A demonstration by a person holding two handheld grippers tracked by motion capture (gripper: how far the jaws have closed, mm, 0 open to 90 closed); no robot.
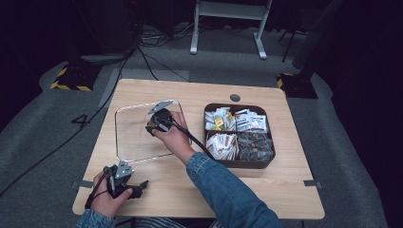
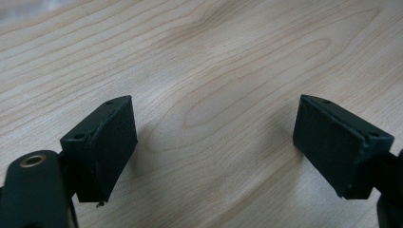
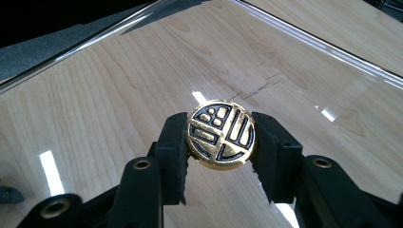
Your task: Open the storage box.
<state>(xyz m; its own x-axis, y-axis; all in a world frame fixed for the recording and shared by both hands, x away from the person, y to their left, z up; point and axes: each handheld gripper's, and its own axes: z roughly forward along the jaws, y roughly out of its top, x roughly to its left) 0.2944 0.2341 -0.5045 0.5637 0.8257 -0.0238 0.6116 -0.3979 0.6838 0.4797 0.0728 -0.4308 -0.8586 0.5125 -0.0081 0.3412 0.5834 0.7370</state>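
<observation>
A round gold-and-black coin (image 3: 221,134) sits clamped edge to edge between the jaws of the right gripper (image 3: 221,142), held just above a clear tray (image 1: 130,137) on the left half of the wooden tabletop (image 1: 266,185). To the tray's right stands a dark divided box (image 1: 239,164) packed with small packets and dark pieces. Near the tabletop's front left corner, the left gripper (image 2: 214,147) hovers over bare wood, its jaws spread wide and holding nothing.
</observation>
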